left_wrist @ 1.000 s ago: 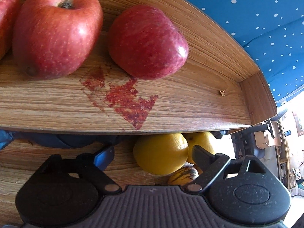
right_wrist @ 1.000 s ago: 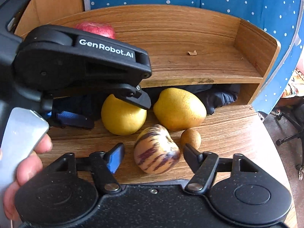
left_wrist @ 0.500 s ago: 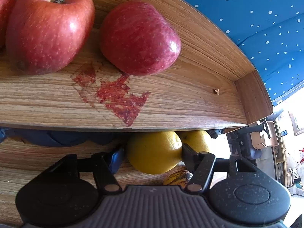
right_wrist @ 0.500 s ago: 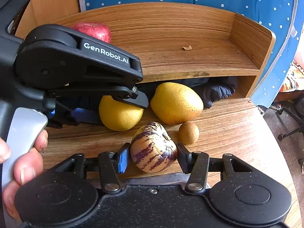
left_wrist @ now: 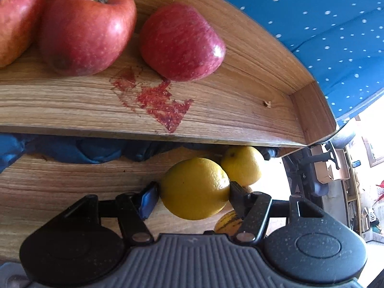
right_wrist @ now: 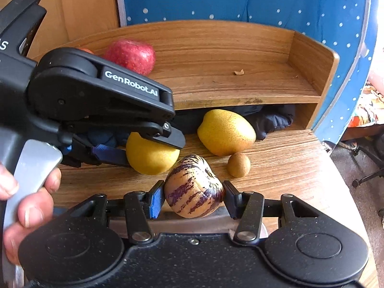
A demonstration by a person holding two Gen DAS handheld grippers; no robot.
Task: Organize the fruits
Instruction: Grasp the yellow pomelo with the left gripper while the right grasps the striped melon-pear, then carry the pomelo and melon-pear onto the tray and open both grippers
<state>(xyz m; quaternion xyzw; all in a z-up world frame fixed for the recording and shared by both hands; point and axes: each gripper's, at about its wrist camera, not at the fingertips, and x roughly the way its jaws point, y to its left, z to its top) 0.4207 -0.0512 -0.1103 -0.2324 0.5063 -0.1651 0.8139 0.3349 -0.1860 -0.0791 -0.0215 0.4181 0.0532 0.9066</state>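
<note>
My left gripper (left_wrist: 194, 190) is shut on a round yellow fruit (left_wrist: 195, 188), which shows in the right wrist view as the yellow fruit (right_wrist: 151, 154) under the left gripper's black finger (right_wrist: 168, 139). My right gripper (right_wrist: 194, 195) is shut on a purple-striped melon (right_wrist: 194, 187) low over the table. A second yellow fruit (right_wrist: 225, 132) and a small brown kiwi (right_wrist: 238, 165) lie on the table behind it. Red apples (left_wrist: 84, 24) (left_wrist: 182, 43) sit on the wooden shelf (left_wrist: 216, 110) above; one apple (right_wrist: 129, 56) shows at the shelf's left.
A dark blue cloth (right_wrist: 271, 118) is stuffed under the shelf. A blue dotted fabric (right_wrist: 240, 0) hangs behind the shelf. A person's hand (right_wrist: 26, 192) holds the left gripper's handle. The table edge (right_wrist: 340, 180) falls away at the right, with chair legs beyond.
Both grippers have gone from open to shut: the left closed on the round yellow fruit, the right closed on the striped melon. Both cameras have drawn nearer to their fruits.
</note>
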